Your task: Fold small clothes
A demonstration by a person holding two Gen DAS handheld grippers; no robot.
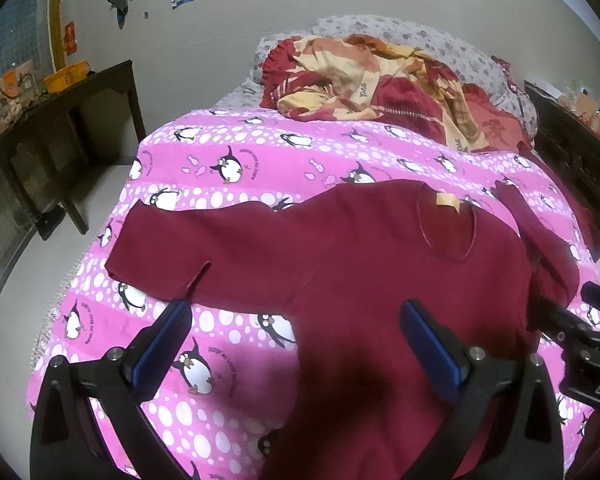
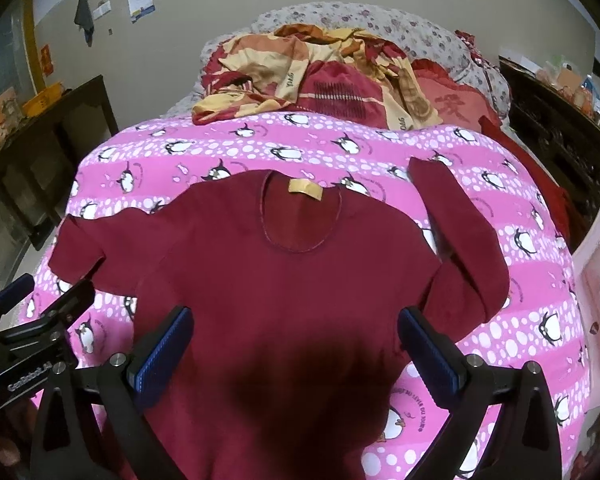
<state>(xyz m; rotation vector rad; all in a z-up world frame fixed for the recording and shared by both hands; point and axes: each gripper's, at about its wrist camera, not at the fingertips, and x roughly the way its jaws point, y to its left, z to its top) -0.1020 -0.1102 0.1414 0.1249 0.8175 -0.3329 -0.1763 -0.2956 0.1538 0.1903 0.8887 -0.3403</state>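
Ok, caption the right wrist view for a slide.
Open right gripper above a maroon long-sleeved shirt spread flat on a penguin-print quilt.
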